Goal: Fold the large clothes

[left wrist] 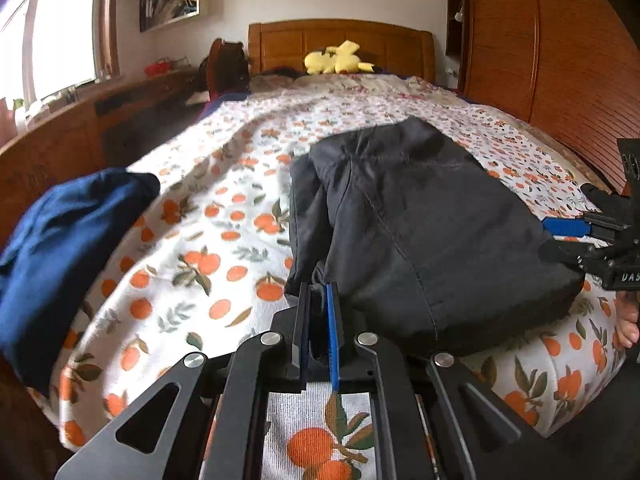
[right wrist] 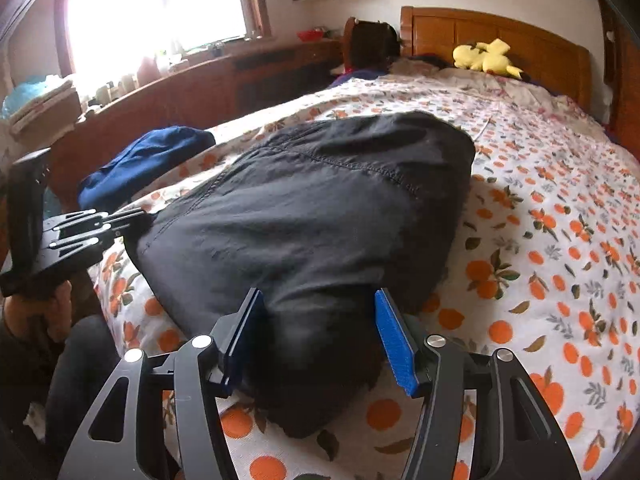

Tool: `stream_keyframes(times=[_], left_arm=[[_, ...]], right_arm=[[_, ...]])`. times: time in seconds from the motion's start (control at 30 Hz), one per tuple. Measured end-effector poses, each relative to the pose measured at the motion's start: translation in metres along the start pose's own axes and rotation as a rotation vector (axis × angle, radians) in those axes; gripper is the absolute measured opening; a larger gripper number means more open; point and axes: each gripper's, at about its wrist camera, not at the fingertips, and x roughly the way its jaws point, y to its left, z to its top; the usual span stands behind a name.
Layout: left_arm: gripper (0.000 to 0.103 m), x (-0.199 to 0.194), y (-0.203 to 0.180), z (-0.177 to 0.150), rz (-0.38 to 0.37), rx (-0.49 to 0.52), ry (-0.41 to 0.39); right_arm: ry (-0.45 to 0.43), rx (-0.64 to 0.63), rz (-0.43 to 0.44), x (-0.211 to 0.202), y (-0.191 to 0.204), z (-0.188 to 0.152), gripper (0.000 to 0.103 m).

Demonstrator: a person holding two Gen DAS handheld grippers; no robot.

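The black garment [right wrist: 312,216] lies folded on the bed [right wrist: 540,240], its long axis running from the near edge toward the far headboard [right wrist: 500,36]. The left claw [left wrist: 319,300] is pressed together on its near-left corner. The right claw [right wrist: 320,312] is spread around its near end. A blue garment [left wrist: 60,240] lies well apart at left.

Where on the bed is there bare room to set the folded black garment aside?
Open bedspread lies right of the black garment, toward the headboard, and between the garment and the blue garment. It is crowded at the foot edge: the left tool pinches the garment's corner, and the open right tool straddles its near end.
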Motion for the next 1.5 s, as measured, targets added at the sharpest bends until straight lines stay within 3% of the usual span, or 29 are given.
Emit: stream_keyframes(times=[0.27, 0.67, 0.7, 0.8, 0.83, 0.97, 1.03, 1.13, 1.23, 1.5], left_arm=[[0.009, 0.001, -0.004, -0.004, -0.01, 0.023, -0.021], [0.009, 0.007, -0.004, -0.003, -0.02, 0.043, -0.003], [0.009, 0.007, -0.005, -0.003, -0.019, 0.043, -0.001], [0.01, 0.008, -0.006, -0.002, -0.014, 0.043, 0.004], [0.011, 0.007, -0.006, -0.001, -0.014, 0.043, 0.008], [0.025, -0.001, -0.004, 0.001, -0.008, 0.042, 0.033], [0.046, -0.009, -0.002, -0.001, 0.007, 0.046, 0.045], [0.064, -0.018, 0.001, -0.006, 0.0, 0.053, 0.069], [0.069, -0.024, 0.002, -0.015, -0.004, 0.051, 0.081], [0.069, -0.004, -0.001, -0.019, -0.027, 0.014, 0.135]], right_arm=[[-0.037, -0.012, -0.047, -0.009, -0.014, 0.028, 0.057], [0.02, 0.114, -0.094, 0.071, -0.089, 0.099, 0.057], [0.038, 0.125, -0.092, 0.08, -0.095, 0.102, 0.058], [0.083, 0.143, -0.107, 0.103, -0.108, 0.101, 0.073], [0.103, 0.16, -0.093, 0.111, -0.113, 0.098, 0.077], [0.143, 0.216, -0.025, 0.126, -0.125, 0.086, 0.078], [0.145, 0.217, -0.016, 0.128, -0.126, 0.083, 0.078], [0.144, 0.223, -0.015, 0.129, -0.125, 0.077, 0.078], [0.141, 0.216, -0.022, 0.13, -0.125, 0.075, 0.078], [0.145, 0.229, -0.006, 0.134, -0.129, 0.075, 0.078]])
